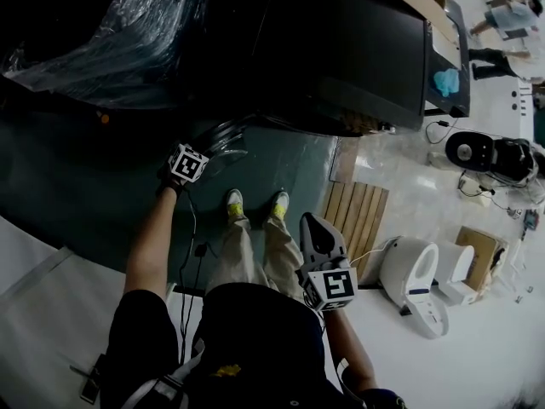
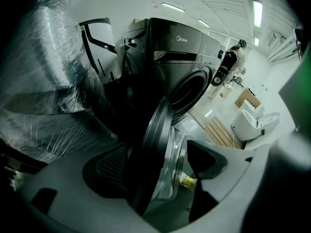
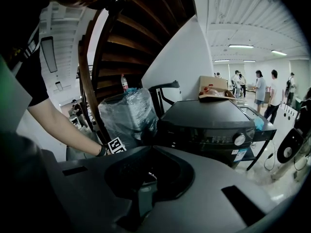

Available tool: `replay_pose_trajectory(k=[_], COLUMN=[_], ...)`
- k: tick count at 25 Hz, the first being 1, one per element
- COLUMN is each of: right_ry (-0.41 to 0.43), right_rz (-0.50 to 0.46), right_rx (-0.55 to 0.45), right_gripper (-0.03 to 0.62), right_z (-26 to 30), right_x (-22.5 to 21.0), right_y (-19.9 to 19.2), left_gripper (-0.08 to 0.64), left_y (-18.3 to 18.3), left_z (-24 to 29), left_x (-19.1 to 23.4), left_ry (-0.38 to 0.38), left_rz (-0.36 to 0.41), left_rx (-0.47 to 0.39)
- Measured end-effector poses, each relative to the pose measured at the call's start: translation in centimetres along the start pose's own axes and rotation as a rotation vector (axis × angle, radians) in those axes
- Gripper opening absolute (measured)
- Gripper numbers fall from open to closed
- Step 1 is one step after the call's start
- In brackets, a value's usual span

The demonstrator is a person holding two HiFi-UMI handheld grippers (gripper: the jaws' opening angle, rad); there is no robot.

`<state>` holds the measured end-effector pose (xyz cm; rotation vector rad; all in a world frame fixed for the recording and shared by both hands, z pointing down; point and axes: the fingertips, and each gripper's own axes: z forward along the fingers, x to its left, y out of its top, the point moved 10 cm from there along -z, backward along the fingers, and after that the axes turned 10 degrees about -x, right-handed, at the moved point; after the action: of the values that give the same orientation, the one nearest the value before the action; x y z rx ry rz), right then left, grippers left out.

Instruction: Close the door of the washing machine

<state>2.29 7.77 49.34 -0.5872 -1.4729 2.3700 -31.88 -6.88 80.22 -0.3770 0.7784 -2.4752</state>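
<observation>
The dark washing machine (image 1: 341, 49) stands in front of me, and its round drum opening (image 2: 190, 90) is uncovered. The round glass door (image 2: 158, 144) hangs swung out, seen edge-on. My left gripper (image 2: 155, 166) is open and straddles the door's rim. One pad (image 2: 109, 171) lies against the outer face and the other finger (image 2: 206, 159) is beside the glass bulge. In the head view the left gripper (image 1: 192, 160) is at the door (image 1: 226, 136). My right gripper (image 1: 312, 224) is shut on nothing, held by my hip. It (image 3: 145, 177) points toward the machine (image 3: 209, 125).
A plastic-wrapped bulk (image 1: 128, 32) stands left of the machine. A wooden slat board (image 1: 358, 216) and a white toilet (image 1: 413, 279) lie on the floor to my right. A cardboard box (image 3: 214, 85) sits on the machine. People stand in the far background.
</observation>
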Motion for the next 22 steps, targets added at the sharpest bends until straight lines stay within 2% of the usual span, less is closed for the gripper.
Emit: replay_pose_trajectory(k=[15, 22], right_ry=[-0.015, -0.023], right_rz=[0.026, 0.045], right_rx=[-0.041, -0.054], right_gripper=[0.028, 0.028], right_z=[-2.0, -3.0], right_x=[-1.4, -2.7], right_y=[0.6, 0.6], left_gripper=[0.393, 0.393], left_y=[-0.2, 0.5], left_z=[-1.6, -1.2], left_x=[-7.9, -12.0], left_ry=[0.029, -0.005], left_rz=[-0.177, -0.262], left_rx=[0.025, 0.035])
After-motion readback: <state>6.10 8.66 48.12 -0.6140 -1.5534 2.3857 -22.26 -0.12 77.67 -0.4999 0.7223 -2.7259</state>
